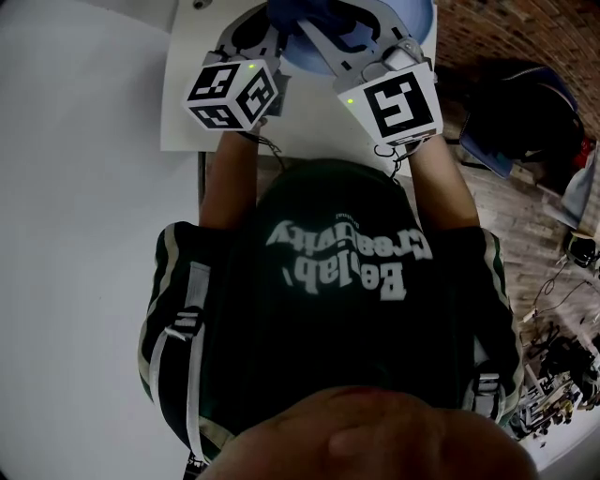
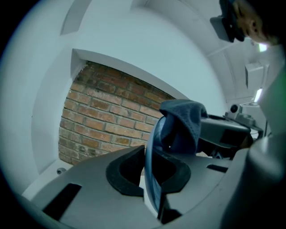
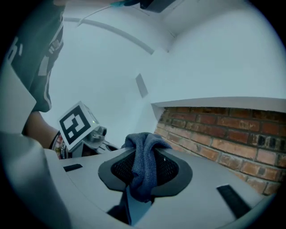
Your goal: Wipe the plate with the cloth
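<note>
The light blue plate (image 1: 411, 21) is held up on edge above the white table (image 1: 187, 112) at the top of the head view. My left gripper (image 2: 149, 174) is shut on the plate's rim (image 2: 151, 179), which runs edge-on between the dark pads. A dark blue cloth (image 3: 143, 163) is bunched between the jaws of my right gripper (image 3: 144, 174), which is shut on it. The cloth (image 2: 183, 123) lies against the plate's upper face, with the right gripper (image 2: 223, 132) behind it. A sliver of plate (image 3: 134, 209) shows below the cloth. The left gripper's marker cube (image 3: 76, 126) is at the left.
A brick wall (image 2: 107, 120) stands beyond the table under a white ledge. On the wooden floor to the right lie a dark bag (image 1: 520, 103) and loose cables (image 1: 562, 356). The person's body fills the lower half of the head view.
</note>
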`<action>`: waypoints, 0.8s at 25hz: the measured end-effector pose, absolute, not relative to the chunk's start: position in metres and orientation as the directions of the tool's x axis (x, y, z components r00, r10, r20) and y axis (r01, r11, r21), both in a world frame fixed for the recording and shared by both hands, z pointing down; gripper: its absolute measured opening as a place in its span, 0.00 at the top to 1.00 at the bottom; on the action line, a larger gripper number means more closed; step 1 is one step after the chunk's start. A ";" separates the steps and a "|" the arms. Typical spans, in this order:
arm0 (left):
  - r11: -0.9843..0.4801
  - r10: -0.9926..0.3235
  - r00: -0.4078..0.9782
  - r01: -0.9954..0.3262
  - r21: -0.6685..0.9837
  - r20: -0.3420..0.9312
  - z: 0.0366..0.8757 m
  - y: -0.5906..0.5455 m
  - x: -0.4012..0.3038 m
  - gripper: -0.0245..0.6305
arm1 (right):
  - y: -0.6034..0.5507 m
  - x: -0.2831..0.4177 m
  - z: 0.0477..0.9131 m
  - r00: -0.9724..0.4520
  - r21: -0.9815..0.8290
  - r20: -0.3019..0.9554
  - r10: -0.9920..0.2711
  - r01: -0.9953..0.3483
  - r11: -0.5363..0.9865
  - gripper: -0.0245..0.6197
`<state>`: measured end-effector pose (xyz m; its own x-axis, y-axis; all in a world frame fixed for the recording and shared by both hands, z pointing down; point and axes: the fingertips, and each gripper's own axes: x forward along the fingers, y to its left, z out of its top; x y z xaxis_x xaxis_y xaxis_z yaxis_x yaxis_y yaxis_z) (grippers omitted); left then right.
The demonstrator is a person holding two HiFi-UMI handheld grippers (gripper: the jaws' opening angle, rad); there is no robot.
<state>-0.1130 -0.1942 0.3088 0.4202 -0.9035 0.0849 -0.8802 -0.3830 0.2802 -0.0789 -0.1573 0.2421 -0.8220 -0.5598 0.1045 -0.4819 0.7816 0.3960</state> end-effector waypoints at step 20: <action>-0.373 -0.908 0.409 -0.887 0.273 0.090 0.316 -0.201 -0.127 0.93 | -0.249 0.019 0.253 -0.619 0.352 0.139 -0.773 -0.699 0.623 0.84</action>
